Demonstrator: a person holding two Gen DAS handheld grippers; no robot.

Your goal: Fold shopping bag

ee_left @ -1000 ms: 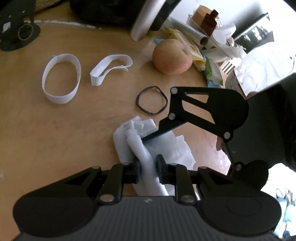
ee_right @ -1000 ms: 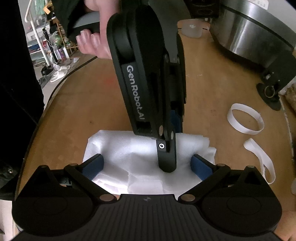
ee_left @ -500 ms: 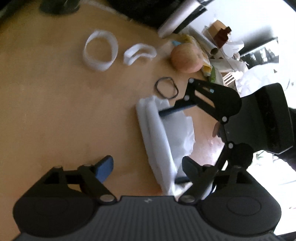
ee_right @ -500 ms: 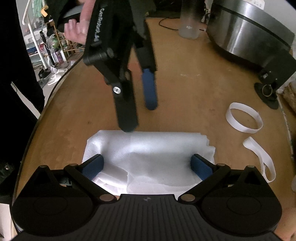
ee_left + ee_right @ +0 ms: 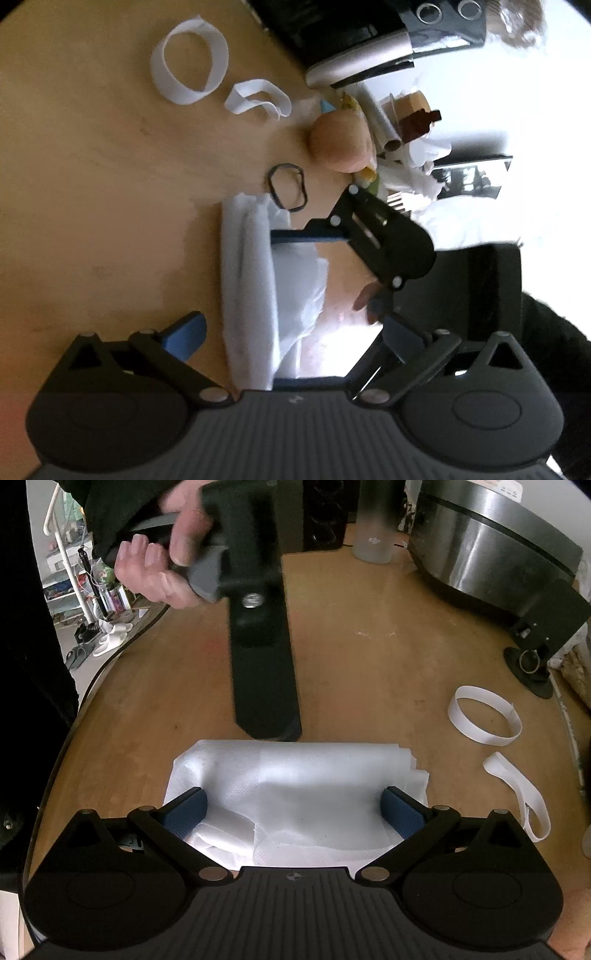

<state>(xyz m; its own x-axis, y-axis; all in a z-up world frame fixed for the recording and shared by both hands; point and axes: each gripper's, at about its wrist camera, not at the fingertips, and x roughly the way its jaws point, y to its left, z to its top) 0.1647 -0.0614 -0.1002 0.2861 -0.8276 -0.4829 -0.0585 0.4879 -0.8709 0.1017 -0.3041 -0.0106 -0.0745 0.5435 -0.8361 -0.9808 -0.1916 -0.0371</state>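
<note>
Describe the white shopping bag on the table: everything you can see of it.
The shopping bag is white, of thin dimpled nonwoven-looking fabric, folded into a rough flat rectangle lying on the wooden table. Its far edge is a thick rolled fold; layered edges stick out at one end. The right gripper straddles it with jaws wide, pads beside its two ends. The left gripper, jaws opening, grips nothing.

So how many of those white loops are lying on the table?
2. One round loop stands open on the table, right of the bag. A flattened loop lies just nearer the camera. More may be hidden out of view.
</note>
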